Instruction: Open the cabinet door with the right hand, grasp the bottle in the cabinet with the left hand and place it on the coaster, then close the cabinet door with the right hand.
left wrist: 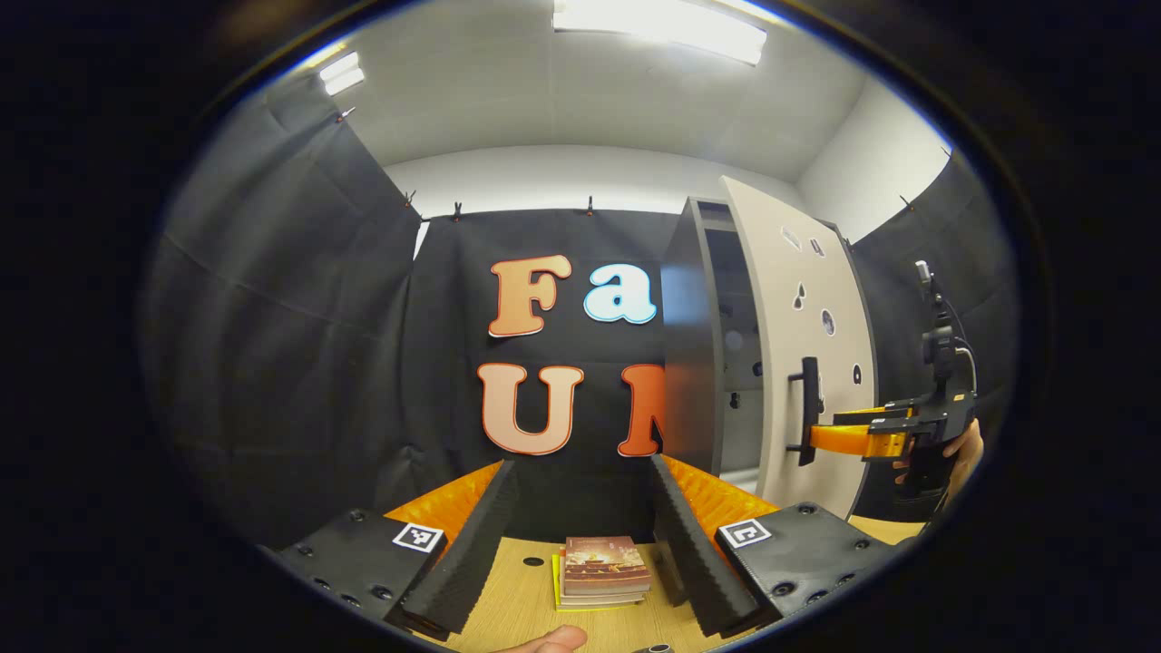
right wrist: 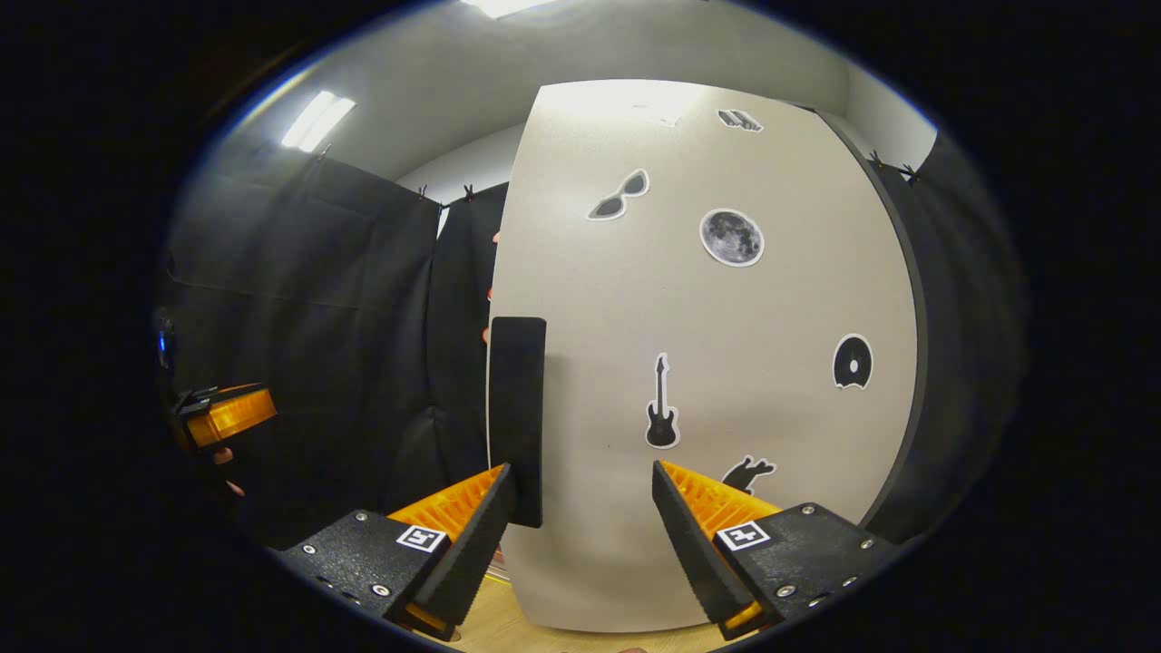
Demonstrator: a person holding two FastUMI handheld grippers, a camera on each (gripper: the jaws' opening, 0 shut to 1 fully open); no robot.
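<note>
1. looking along the left gripper [left wrist: 585, 544], its jaws stand wide apart, released, with nothing between them. below lies a table [left wrist: 517, 589] with a book stack [left wrist: 603, 570] between the fingers.
2. ahead and to the right stands the cabinet [left wrist: 694, 345] with its door [left wrist: 803, 363] partly swung out. the dark gap between them shows shelves, but i cannot make out the bottle, nor the coaster.
3. farther right, the right gripper [left wrist: 816, 437], held by a hand [left wrist: 961, 453], reaches the upright handle [left wrist: 807, 410] on the door's face; whether it is clenched on it cannot be told from here.
4. looking along the right gripper [right wrist: 580, 508], the door [right wrist: 707, 363] stands close in front. the handle [right wrist: 517, 422] runs top to bottom, just beside the left finger [right wrist: 467, 535] and left of the jaw gap.
5. the jaws are spread and grasp nothing; the right finger [right wrist: 694, 535] is well clear of the handle.
6. the left gripper [right wrist: 222, 415] waits off at the left edge.
7. judgement: the handle's long axis is vertical and sits left of centre, so the right gripper, plainly the nearer one, needs to shift left to straddle it.
</note>
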